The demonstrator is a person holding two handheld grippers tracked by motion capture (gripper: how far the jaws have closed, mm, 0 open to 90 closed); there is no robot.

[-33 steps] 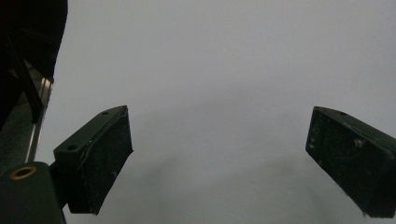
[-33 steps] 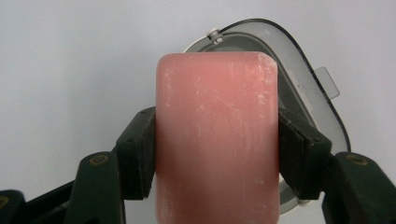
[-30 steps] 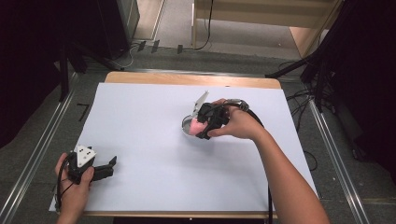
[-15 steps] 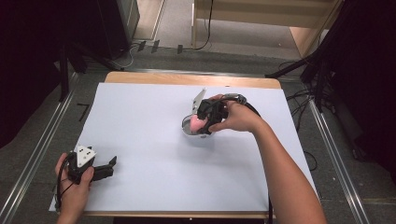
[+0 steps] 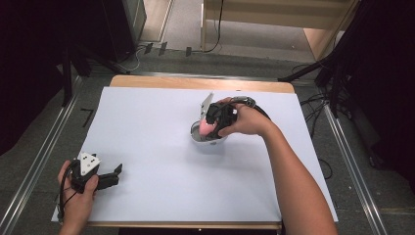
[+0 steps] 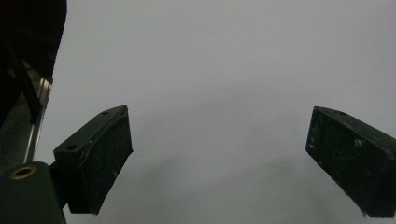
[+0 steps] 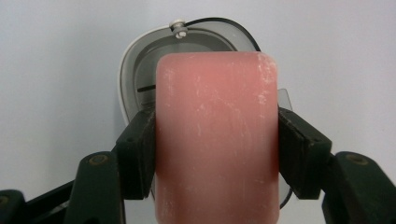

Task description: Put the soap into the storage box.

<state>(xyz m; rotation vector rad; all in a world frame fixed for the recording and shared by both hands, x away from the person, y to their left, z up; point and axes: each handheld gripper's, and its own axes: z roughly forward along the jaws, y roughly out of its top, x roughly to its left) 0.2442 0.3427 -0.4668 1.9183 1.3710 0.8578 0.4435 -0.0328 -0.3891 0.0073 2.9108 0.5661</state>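
white paper-covered table (image 5: pixel 147 147) over a wooden top, dark room with cables on the floor behind. right gripper (image 7: pixel 215 154) is clamped on a pink soap bar (image 7: pixel 217 140), jaws pressing its two long side faces so the bar's long axis runs out along the jaws; it's a matte, rounded-corner block with faint white scuffs, and right beyond and under its far end lies a white oval soap dish (image 7: pixel 135 74) with a grey ribbed insert. left gripper (image 5: pixel 105 177) rests far off near the table's front-left corner, jaws spread wide with nothing between, so the right one looks the nearer for setting the bar down into the dish.
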